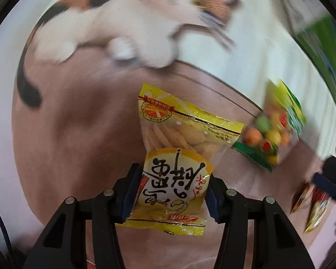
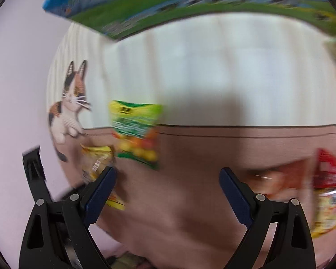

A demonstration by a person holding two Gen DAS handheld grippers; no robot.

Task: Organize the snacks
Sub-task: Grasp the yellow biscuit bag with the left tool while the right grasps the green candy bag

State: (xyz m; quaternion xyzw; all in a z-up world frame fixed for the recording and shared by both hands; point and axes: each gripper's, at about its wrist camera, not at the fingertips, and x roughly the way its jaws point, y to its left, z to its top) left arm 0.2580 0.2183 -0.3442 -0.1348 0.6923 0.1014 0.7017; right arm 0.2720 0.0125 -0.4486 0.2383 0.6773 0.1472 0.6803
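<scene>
On the brown half of the cat-print mat (image 1: 82,121), the left gripper (image 1: 174,190) is pinching a yellow cracker pack (image 1: 179,139), its blue pads (image 1: 128,192) pressing both sides of the pack's near end. That pack is lying lengthwise away from the fingers, its far end reaching toward the line where the brown part is meeting the pale striped part. Just beside its far right corner a green candy pack (image 1: 271,132) is lying, blurred, straddling that same line. Toward the mat's right edge more wrappers (image 1: 311,204) are showing, partly hidden behind the other gripper's dark tip.

From the right wrist, the right gripper (image 2: 168,186) is hanging spread wide over bare brown mat with nothing between its fingers. Left of its left pad (image 2: 100,192) the yellow pack (image 2: 98,159) is showing with the green pack (image 2: 136,134) just beyond it. A red pack (image 2: 329,172) and a yellow one (image 2: 327,210) are sitting near the mat's right edge. A blue and green box (image 2: 168,6) is standing along the far edge; everything is motion-blurred, so print is unreadable
</scene>
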